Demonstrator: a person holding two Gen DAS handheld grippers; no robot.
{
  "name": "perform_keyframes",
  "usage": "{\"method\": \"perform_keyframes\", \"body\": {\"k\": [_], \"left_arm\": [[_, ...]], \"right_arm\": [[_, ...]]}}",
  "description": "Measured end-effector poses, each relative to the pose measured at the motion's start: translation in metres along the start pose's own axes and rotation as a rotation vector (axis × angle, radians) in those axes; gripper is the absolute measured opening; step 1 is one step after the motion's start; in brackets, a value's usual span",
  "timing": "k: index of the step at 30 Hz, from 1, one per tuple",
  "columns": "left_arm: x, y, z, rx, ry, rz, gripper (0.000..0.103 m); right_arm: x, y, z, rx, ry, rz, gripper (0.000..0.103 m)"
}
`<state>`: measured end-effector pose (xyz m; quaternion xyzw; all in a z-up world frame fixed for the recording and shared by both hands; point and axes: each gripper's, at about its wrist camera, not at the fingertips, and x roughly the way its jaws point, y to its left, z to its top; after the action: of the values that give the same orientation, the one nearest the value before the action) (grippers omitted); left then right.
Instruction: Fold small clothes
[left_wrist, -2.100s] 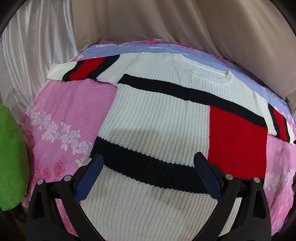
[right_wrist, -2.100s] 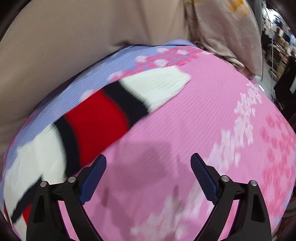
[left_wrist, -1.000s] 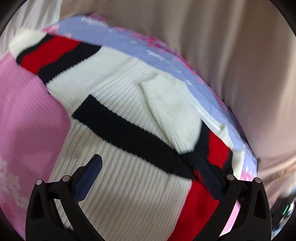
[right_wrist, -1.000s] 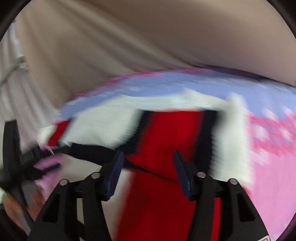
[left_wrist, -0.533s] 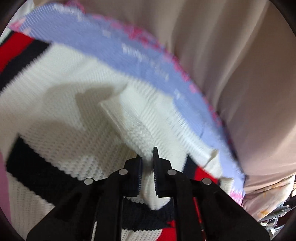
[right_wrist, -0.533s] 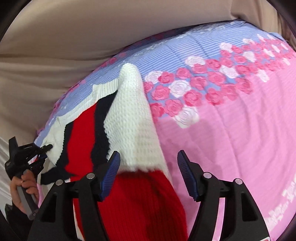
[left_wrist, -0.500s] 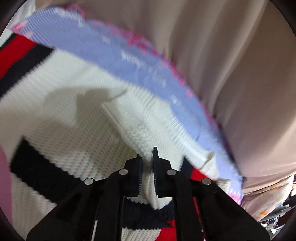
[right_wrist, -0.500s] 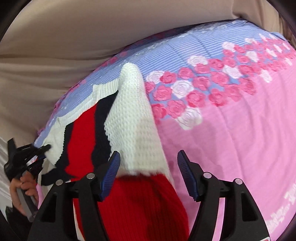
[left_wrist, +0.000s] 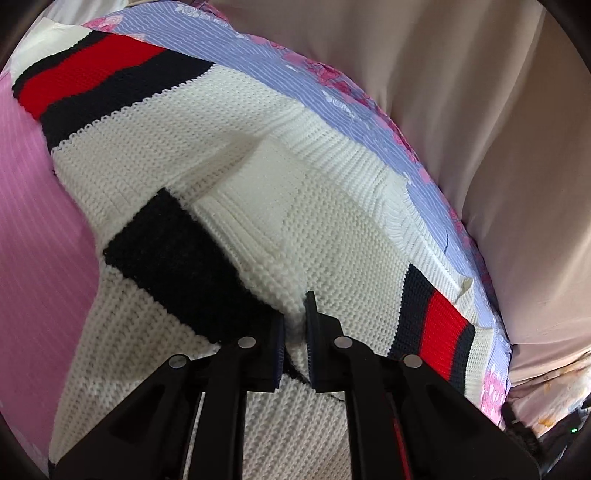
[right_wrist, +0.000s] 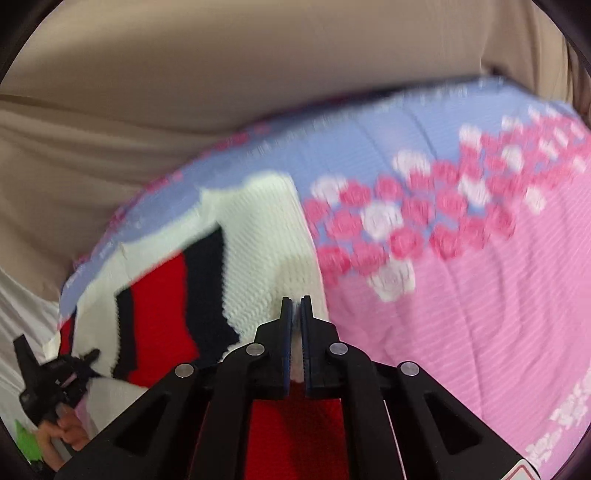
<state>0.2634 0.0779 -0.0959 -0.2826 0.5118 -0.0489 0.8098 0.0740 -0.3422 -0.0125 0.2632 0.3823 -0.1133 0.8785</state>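
Left wrist view: sweater (left_wrist: 155, 155) is pinched by left gripper (left_wrist: 294, 328) and right gripper (right_wrist: 295, 314), jaws nearly closed; one sleeve folded, rest unfolded.

The sweater (left_wrist: 332, 229) is chunky, rough-ribbed knit (matt wool look). The bedsheet (right_wrist: 480, 295) is finely ribbed printed cloth. The tongs (left_wrist: 295, 332) are matt black plastic with metal rivets.
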Motion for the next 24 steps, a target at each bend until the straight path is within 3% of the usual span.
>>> {"method": "perform_keyframes", "body": {"k": [3, 5, 6, 8, 10, 12, 13, 14, 18, 20, 22, 23, 24], "left_arm": [[0.001, -0.001, 0.001, 0.004, -0.002, 0.003, 0.009], [0.002, -0.002, 0.002, 0.006, 0.004, -0.006, 0.01], [0.0, 0.006, 0.003, 0.003, 0.009, -0.017, 0.011], [-0.016, 0.022, 0.009, -0.027, 0.003, -0.061, 0.014], [-0.042, 0.047, 0.022, -0.092, -0.079, -0.089, 0.016], [-0.066, 0.08, 0.046, -0.162, -0.154, -0.038, 0.05], [-0.073, 0.097, 0.059, -0.206, -0.183, -0.005, 0.058], [-0.079, 0.114, 0.071, -0.253, -0.209, 0.032, 0.063], [-0.099, 0.205, 0.137, -0.45, -0.329, 0.198, 0.063], [-0.099, 0.236, 0.155, -0.538, -0.349, 0.237, 0.061], [-0.096, 0.268, 0.167, -0.645, -0.351, 0.22, 0.051], [-0.098, 0.274, 0.17, -0.671, -0.383, 0.204, 0.037], [-0.095, 0.276, 0.176, -0.675, -0.379, 0.162, 0.007]], "right_arm": [[0.014, 0.026, 0.004, -0.127, 0.033, 0.033, 0.004], [0.046, 0.022, -0.006, -0.176, 0.115, -0.024, 0.002], [0.063, 0.01, -0.013, -0.154, 0.167, -0.087, 0.0], [0.066, -0.017, -0.015, -0.053, 0.151, -0.041, 0.0], [0.054, -0.026, -0.01, 0.014, 0.163, -0.049, 0.0], [0.035, -0.019, -0.011, -0.02, 0.152, -0.062, 0.001], [0.026, -0.015, -0.012, -0.046, 0.146, -0.068, 0.006], [0.013, -0.01, -0.016, -0.079, 0.135, -0.072, 0.008], [-0.008, -0.005, -0.038, -0.117, 0.167, -0.057, 0.012], [-0.016, -0.003, -0.055, -0.115, 0.196, -0.066, 0.017], [-0.019, 0.003, -0.068, -0.122, 0.226, -0.078, 0.023], [-0.016, 0.009, -0.073, -0.128, 0.241, -0.086, 0.024], [-0.019, 0.011, -0.078, -0.135, 0.253, -0.091, 0.025]]}}
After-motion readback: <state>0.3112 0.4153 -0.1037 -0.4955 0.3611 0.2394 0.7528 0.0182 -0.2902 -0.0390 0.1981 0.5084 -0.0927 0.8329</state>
